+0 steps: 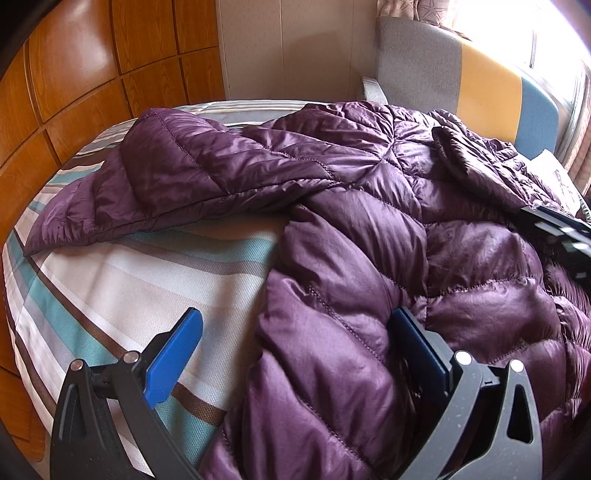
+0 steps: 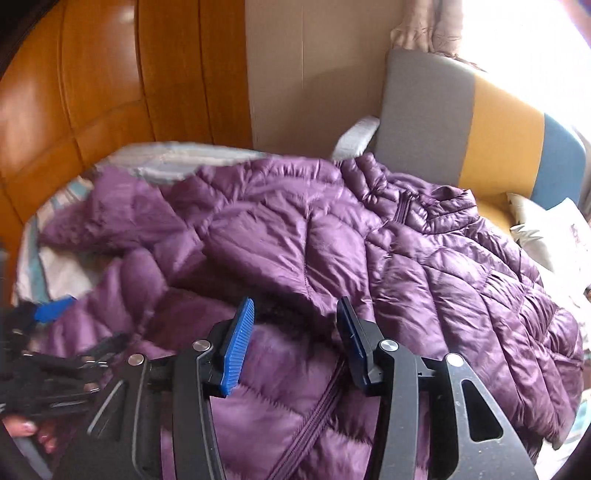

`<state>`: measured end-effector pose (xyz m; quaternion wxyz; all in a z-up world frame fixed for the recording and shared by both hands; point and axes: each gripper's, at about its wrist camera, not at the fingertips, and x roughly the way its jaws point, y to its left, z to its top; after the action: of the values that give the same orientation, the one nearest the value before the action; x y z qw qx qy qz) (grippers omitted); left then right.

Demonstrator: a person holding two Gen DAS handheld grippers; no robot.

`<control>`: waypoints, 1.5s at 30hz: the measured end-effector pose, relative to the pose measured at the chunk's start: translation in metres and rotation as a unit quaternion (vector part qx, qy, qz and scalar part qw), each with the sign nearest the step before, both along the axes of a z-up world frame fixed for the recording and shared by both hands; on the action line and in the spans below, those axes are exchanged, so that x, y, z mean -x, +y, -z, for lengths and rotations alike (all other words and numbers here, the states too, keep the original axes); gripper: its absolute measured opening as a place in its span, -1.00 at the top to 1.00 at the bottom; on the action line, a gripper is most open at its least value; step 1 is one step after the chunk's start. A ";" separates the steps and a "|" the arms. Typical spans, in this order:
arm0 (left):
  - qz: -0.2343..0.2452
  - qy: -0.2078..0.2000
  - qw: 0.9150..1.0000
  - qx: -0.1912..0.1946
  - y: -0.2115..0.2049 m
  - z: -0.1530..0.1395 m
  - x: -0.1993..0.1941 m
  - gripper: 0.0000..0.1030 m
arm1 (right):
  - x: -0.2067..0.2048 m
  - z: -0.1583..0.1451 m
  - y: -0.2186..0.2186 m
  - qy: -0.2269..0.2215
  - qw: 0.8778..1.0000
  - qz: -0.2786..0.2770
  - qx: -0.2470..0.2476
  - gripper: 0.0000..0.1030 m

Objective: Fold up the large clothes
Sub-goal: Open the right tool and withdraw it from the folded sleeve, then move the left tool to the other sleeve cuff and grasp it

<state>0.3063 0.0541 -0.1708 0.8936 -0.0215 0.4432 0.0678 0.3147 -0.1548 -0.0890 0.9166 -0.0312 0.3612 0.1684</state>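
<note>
At lower centre, both grippers, left gripper [image 1: 295, 354] and right gripper [image 2: 295, 332], had fingers open over the purple jacket [image 1: 369, 221]; next the sleeve [image 1: 155, 184] probably needed gripping and folding inward.

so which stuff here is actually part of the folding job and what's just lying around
Part of the job:
- purple puffer jacket
- left gripper, jaws open
- right gripper, jaws open above the jacket
- striped bedsheet, the folding surface

Just lying about:
- colour-block armchair
- white cushion
- curtain
</note>
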 end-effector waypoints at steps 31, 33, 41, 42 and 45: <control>0.004 0.007 1.000 0.015 0.003 -0.002 -0.001 -0.97 | 0.023 0.040 -0.144 0.061 0.958 0.281 0.012 0.10; 0.010 0.011 0.999 0.032 0.007 -0.006 0.001 -0.96 | 0.021 0.045 -0.145 0.063 0.957 0.283 0.014 0.10; -0.043 -0.077 0.990 0.108 0.072 -0.057 0.018 -0.96 | 0.020 0.047 -0.143 0.059 0.957 0.282 0.014 0.08; -0.060 -0.084 0.988 0.115 0.084 -0.060 0.017 -0.96 | 0.020 0.047 -0.142 0.058 0.957 0.282 0.015 0.08; -0.134 -0.092 0.978 0.129 0.133 -0.064 0.014 -0.96 | 0.020 0.047 -0.142 0.058 0.957 0.283 0.019 0.07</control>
<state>0.2925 0.1872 -0.1073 0.9033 -0.2020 0.3568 0.1264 0.2944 -0.2966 -0.1364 0.9034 0.0641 0.4113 -0.1032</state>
